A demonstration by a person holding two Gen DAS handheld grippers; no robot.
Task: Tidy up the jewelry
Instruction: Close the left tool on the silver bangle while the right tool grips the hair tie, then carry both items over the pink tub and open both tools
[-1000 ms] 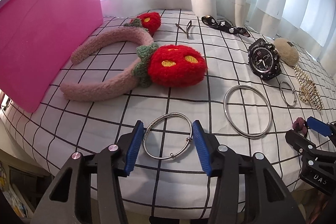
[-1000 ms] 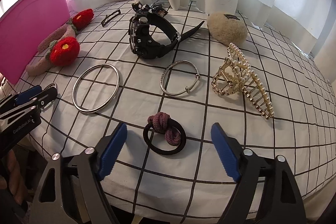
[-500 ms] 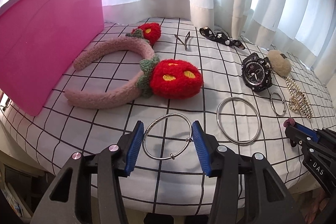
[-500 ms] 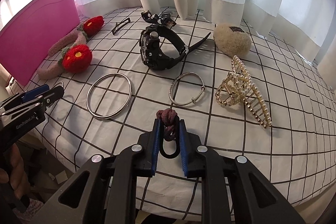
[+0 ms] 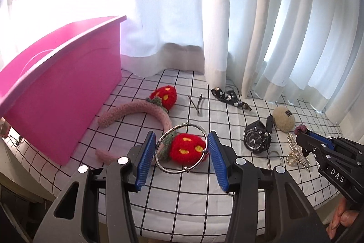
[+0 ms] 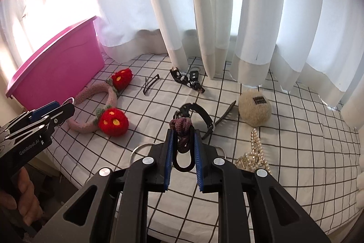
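Observation:
My left gripper (image 5: 180,157) is shut on a thin silver bangle (image 5: 182,128), held tilted in the air above the checked cloth. My right gripper (image 6: 183,153) is shut on a black hair tie with a maroon knot (image 6: 182,126), also lifted off the cloth. The pink bin (image 5: 61,88) stands at the left, its open top partly in view; it also shows in the right wrist view (image 6: 56,70). The right gripper shows at the right edge of the left wrist view (image 5: 318,146), the left gripper at the left of the right wrist view (image 6: 47,116).
On the cloth lie a pink strawberry headband (image 5: 141,111), a black watch (image 5: 257,139), a beige puff (image 5: 283,117), a pearl claw clip (image 6: 254,154), a dark hair pin (image 5: 198,104), a black patterned bow (image 5: 229,98) and a small bangle (image 5: 274,158). Curtains hang behind.
Both grippers have risen well above the cloth, each carrying its item. The right gripper closed on the hair tie a second ago; the left one kept its grip on the bangle.

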